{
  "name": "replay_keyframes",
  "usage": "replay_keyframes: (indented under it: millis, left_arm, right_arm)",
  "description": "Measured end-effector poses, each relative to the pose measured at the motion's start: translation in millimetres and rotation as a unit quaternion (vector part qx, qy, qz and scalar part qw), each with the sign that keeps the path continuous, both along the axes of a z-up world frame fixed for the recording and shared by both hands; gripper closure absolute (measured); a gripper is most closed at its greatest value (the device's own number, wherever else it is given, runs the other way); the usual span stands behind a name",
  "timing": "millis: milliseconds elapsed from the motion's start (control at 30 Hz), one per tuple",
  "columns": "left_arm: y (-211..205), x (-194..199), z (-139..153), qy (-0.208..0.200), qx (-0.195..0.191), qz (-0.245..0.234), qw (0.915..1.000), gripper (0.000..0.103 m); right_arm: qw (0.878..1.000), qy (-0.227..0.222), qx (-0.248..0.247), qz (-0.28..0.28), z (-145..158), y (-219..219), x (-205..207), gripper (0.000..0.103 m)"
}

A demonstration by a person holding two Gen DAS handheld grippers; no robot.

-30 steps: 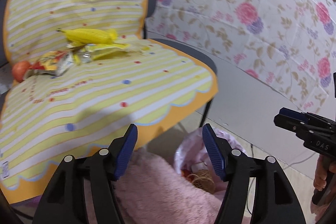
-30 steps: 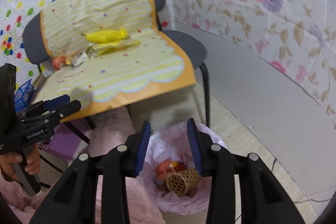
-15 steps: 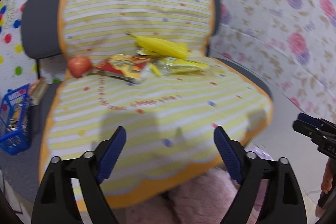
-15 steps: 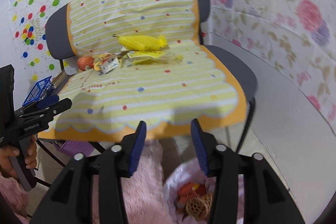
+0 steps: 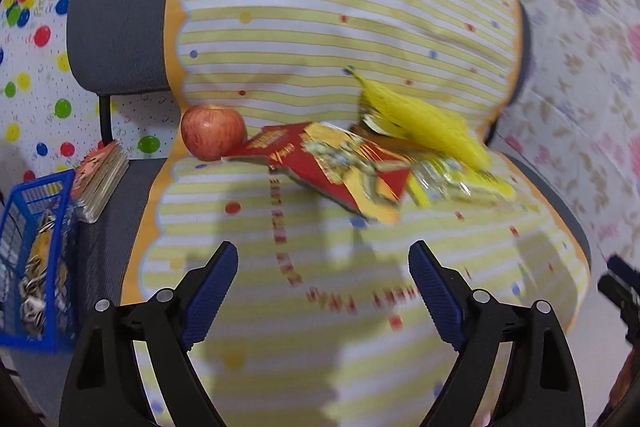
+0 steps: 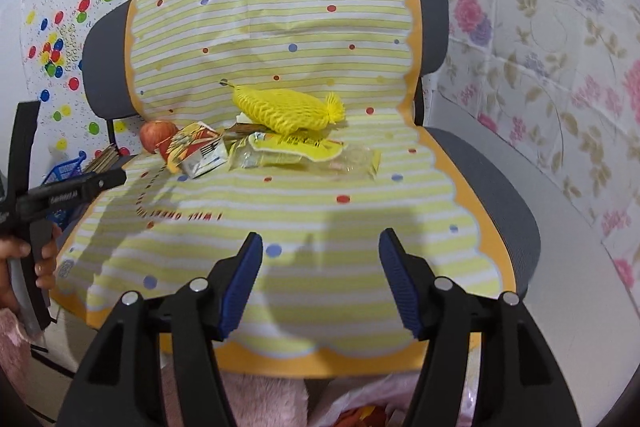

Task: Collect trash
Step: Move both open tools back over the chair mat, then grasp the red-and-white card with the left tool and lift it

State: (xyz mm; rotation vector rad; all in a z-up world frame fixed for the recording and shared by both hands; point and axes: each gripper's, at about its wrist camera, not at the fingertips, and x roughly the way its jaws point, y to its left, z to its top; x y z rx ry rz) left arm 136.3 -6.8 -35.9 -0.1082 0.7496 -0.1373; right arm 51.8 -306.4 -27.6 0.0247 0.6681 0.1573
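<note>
Trash: wrapper (image 5: pixel 344 167), net (image 6: pixel 286 109) and clear bag (image 6: pixel 304 153) lie at the seat's back, beside the apple (image 5: pixel 213 131).
Left gripper (image 5: pixel 323 291): spread, empty; wrapper straight ahead, lying crosswise.
Right gripper (image 6: pixel 321 281): spread, empty, farther back.
Change: both have swung up from the bin to the chair (image 6: pixel 492 179).

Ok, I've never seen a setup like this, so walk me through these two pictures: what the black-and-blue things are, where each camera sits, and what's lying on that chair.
No robot here: a person carries a hand-held gripper in each hand, with a fisheye camera looking along its blue-padded fingers. The left hand-held gripper and the right hand-held gripper are both open and empty. On the yellow striped chair cover lie a red apple, a red and yellow snack packet, a yellow foam net sleeve and a clear yellow-printed wrapper. A blue plastic basket sits beside the chair.
</note>
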Motion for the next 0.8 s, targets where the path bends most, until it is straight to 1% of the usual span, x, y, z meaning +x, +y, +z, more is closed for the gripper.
replay_keyframes:
  millis: [100, 133, 200, 267, 433, 467, 500, 567, 600, 633, 700, 733, 767, 800]
  left_arm:
    - [3, 26, -4, 0.007, -0.009, 0.016, 0.9998, 0.022]
    - [3, 34, -5, 0.008, -0.013, 0.018, 0.9997, 0.022]
    - [4, 45, -7, 0.010, -0.020, 0.021, 0.9995, 0.022]
    - [5, 60, -13, 0.018, -0.031, 0.025, 0.9990, 0.022]
    - [12, 90, -28, 0.045, -0.087, 0.037, 0.9945, 0.022]
    - [13, 96, -31, 0.051, -0.100, 0.040, 0.9929, 0.024]
    - [13, 99, -33, 0.053, -0.106, 0.039, 0.9922, 0.033]
    - [13, 107, -36, 0.059, -0.122, 0.040, 0.9899, 0.038]
    - [13, 109, -36, 0.057, -0.130, 0.041, 0.9890, 0.046]
    - [14, 111, -36, 0.056, -0.141, 0.040, 0.9877, 0.051]
    - [14, 114, -33, 0.048, -0.154, 0.044, 0.9860, 0.067]
    - [15, 112, -28, 0.040, -0.157, 0.049, 0.9857, 0.070]
    - [16, 111, -24, 0.032, -0.161, 0.048, 0.9853, 0.082]
    - [18, 107, -18, 0.021, -0.169, 0.042, 0.9844, 0.088]
  right_arm:
    - [1.000, -0.001, -0.003, 0.001, -2, 2, 15, 0.050]
    - [1.000, -0.001, -0.004, 0.001, -3, 3, 20, 0.051]
    - [1.000, 0.001, -0.008, 0.001, -5, 5, 30, 0.058]
    - [1.000, 0.002, -0.013, -0.001, -7, 8, 37, 0.062]
    - [1.000, 0.006, -0.017, -0.003, -12, 11, 50, 0.063]
    - [1.000, 0.007, -0.017, -0.004, -13, 11, 50, 0.063]
    - [1.000, 0.009, -0.018, -0.004, -15, 11, 50, 0.063]
    - [1.000, 0.012, -0.020, -0.005, -17, 11, 50, 0.063]
    - [1.000, 0.014, -0.022, -0.007, -17, 11, 49, 0.063]
    - [1.000, 0.015, -0.022, -0.007, -17, 11, 48, 0.063]
    - [1.000, 0.016, -0.025, -0.009, -17, 10, 45, 0.063]
    - [0.999, 0.016, -0.026, -0.009, -16, 10, 43, 0.063]
    - [0.999, 0.015, -0.027, -0.010, -15, 10, 41, 0.063]
    - [0.999, 0.014, -0.028, -0.010, -14, 10, 39, 0.063]
